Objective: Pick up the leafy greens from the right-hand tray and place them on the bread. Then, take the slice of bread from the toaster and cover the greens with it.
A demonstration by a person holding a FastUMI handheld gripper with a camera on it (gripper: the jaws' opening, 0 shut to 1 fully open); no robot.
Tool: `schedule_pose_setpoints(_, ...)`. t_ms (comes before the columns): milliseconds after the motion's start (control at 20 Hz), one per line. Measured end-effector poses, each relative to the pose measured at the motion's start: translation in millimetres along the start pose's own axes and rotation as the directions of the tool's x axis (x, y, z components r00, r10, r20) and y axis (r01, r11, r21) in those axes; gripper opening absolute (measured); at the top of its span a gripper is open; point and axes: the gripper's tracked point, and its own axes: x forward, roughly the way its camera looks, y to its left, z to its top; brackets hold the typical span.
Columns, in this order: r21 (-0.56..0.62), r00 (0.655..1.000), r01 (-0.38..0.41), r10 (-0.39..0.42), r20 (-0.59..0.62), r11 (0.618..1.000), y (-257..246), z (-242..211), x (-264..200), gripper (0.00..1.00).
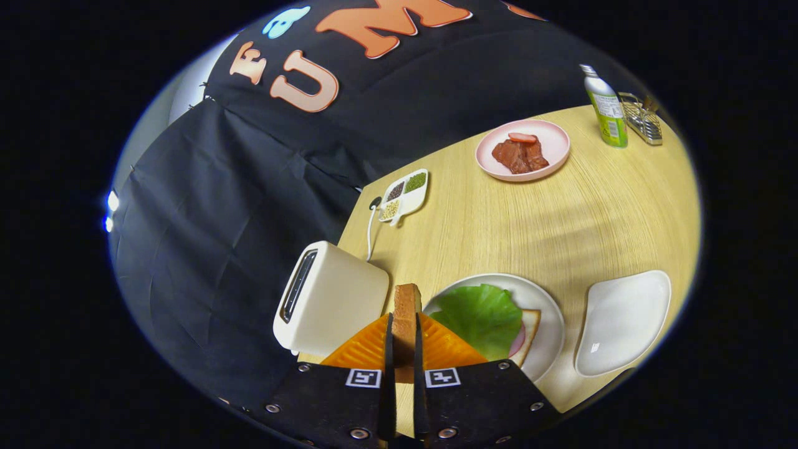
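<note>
My gripper (404, 330) is shut on a slice of bread (406, 305), held on edge between the two fingers. It hangs in the air between the cream toaster (333, 299) on the left and the round white plate (548, 305) on the right. On that plate the leafy greens (483, 315) lie spread over another slice of bread (528, 337), with a pink layer peeking out under the leaf. The toaster's slot faces up and looks dark.
A white, bare tray (623, 321) sits right of the plate. Farther off on the wooden table (561, 218) are a pink plate with meat (522, 149), a small divided dish of grains (404, 194), a green bottle (606, 109) and a wire rack (643, 118). The toaster's cord (371, 227) runs to the table's back edge.
</note>
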Motion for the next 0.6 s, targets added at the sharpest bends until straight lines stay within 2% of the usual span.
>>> schedule_pose_setpoints(600, 0.061, 0.999, 0.046, -0.045, -0.017, 0.997, -65.4, -19.3, 10.9, 0.11)
